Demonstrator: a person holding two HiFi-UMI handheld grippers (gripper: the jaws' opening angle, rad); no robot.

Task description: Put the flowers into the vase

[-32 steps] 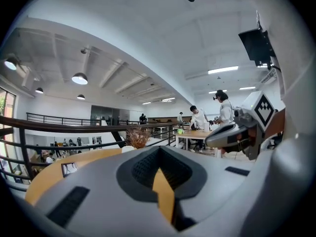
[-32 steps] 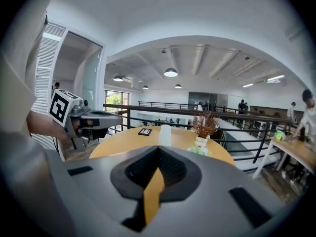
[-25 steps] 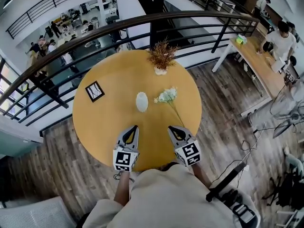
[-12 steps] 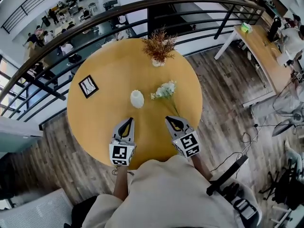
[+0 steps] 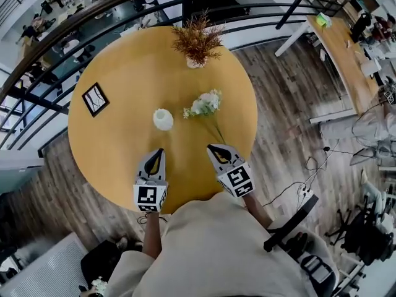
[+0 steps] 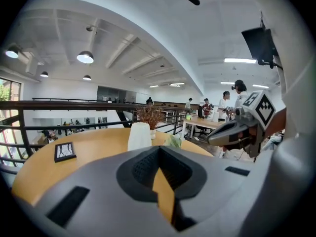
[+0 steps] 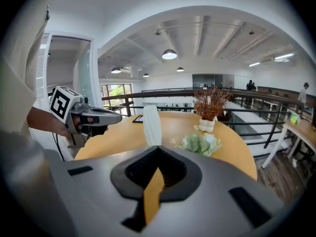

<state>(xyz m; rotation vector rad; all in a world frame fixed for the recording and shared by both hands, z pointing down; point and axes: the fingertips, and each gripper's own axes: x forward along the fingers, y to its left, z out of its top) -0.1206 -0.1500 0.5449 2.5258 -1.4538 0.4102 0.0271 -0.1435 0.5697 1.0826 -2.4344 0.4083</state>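
Head view is showing the left gripper [image 5: 157, 153] and right gripper [image 5: 213, 148] hovering closed and empty, while the flowers [image 5: 203, 103] are looking light and crushable, best pinched along the thin stem [image 5: 216, 130].

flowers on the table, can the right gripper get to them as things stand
Probably yes. The right gripper is just short of the stem end of the flowers, with only bare table between. The vase stands off to the side. The gripper's jaws are shut and must open first.
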